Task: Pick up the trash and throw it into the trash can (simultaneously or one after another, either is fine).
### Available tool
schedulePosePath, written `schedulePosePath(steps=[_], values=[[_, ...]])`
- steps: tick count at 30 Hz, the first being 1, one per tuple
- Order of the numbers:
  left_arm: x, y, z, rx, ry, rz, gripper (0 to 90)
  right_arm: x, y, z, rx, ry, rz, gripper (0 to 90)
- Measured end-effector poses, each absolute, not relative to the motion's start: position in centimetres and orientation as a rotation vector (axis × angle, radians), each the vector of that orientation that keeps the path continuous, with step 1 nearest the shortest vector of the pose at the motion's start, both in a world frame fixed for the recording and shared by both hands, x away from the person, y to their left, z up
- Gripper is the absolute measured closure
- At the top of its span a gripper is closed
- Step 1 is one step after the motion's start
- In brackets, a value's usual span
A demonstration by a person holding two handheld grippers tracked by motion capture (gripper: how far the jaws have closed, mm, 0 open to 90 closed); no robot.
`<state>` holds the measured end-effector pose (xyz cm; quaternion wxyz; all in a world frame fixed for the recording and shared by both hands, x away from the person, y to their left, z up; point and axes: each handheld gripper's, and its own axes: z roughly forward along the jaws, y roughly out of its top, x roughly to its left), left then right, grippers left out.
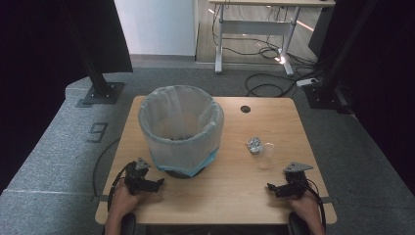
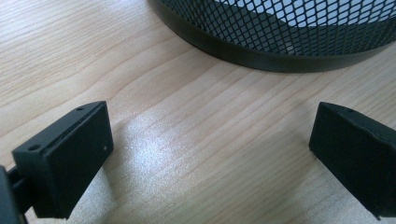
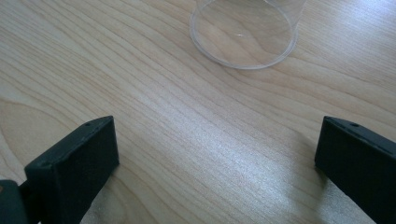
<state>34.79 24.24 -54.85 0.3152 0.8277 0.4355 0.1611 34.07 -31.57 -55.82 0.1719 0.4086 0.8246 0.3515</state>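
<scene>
A black mesh bin (image 1: 181, 129) lined with a pale bag stands on the wooden table (image 1: 235, 186), left of centre. Its mesh base (image 2: 280, 32) fills the top of the left gripper view. A clear plastic cup (image 1: 266, 154) lies on its side at the right, its open rim (image 3: 243, 35) facing my right gripper. A crumpled foil ball (image 1: 254, 144) rests just beside the cup. My left gripper (image 1: 147, 183) sits open near the bin's foot, nothing between its jaws. My right gripper (image 1: 284, 188) rests open short of the cup, empty.
A round cable hole (image 1: 245, 108) sits in the table's far edge. Beyond the table are grey carpet, a black stand foot (image 1: 103, 93) at the left, another desk (image 1: 254, 29) and loose cables (image 1: 269, 85) on the floor.
</scene>
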Motion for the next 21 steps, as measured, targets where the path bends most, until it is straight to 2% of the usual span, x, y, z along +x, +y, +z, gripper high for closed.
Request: schedulePosePath(steps=[21], values=[[34.95,24.12,-54.84,2.184,1.142,0.422,0.0,34.13,-31.39,-55.82,1.181,2.326,0.993,0.0]])
